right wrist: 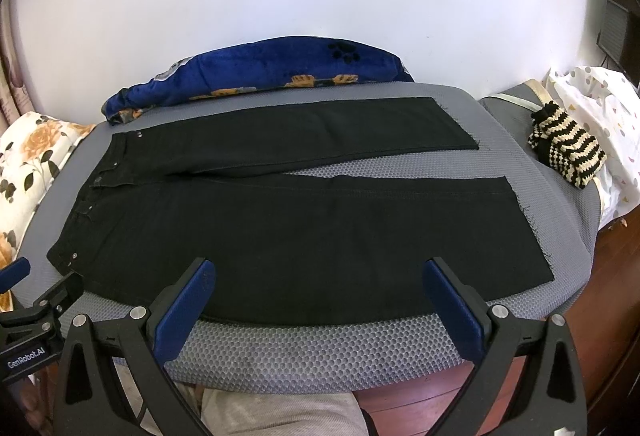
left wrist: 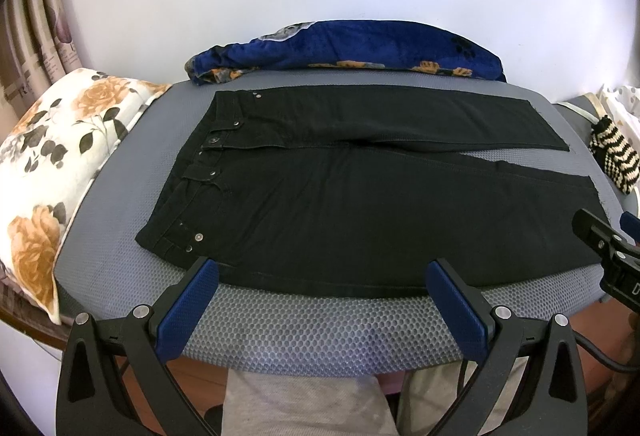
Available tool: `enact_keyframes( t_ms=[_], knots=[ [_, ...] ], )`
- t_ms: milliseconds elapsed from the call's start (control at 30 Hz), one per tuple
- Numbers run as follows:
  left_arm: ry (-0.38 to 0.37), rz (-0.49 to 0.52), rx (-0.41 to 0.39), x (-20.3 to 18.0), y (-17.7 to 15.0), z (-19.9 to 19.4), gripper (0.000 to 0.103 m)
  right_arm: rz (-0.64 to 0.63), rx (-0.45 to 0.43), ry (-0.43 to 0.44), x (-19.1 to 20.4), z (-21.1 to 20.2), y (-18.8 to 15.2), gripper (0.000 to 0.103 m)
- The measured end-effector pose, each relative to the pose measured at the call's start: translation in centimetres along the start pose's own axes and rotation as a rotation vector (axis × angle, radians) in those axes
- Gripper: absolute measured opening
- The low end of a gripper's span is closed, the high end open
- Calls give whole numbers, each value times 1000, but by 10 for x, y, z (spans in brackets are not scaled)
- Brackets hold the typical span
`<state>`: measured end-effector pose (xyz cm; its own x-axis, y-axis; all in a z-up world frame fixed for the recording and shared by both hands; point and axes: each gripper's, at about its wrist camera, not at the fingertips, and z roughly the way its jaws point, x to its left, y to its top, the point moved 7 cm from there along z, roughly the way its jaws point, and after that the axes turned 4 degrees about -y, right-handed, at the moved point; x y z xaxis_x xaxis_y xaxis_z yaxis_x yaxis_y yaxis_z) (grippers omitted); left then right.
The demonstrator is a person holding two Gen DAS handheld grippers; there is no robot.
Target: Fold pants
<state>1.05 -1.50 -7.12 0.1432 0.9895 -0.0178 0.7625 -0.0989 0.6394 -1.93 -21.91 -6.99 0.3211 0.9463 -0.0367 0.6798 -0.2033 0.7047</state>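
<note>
Black pants [left wrist: 360, 203] lie flat on the grey mesh mat [left wrist: 320, 332], waistband to the left and both legs spread to the right, with a gap of mat between the legs. They also show in the right wrist view [right wrist: 300, 232]. My left gripper [left wrist: 322, 272] is open and empty, hovering over the near edge of the near leg. My right gripper [right wrist: 320, 272] is open and empty over the same near edge, further right. The right gripper's body [left wrist: 612, 248] shows at the right of the left wrist view.
A blue floral blanket [left wrist: 352, 47] lies along the mat's far edge against the white wall. A floral pillow [left wrist: 56, 171] sits at the left. A striped knit item [right wrist: 568, 151] and a white dotted cloth [right wrist: 600, 103] lie at the right. The mat [right wrist: 320, 352] ends at its near edge.
</note>
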Motion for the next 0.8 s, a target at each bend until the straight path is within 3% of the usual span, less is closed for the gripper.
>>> enact_keyframes(
  t_ms=[633,800],
  knots=[
    [-8,-18,19,3,2,12,103,9,-36,40,2,2,11,103],
    [-23,-46,6,17,14,21,103,-10,-36,155,14,7,20,103]
  ],
)
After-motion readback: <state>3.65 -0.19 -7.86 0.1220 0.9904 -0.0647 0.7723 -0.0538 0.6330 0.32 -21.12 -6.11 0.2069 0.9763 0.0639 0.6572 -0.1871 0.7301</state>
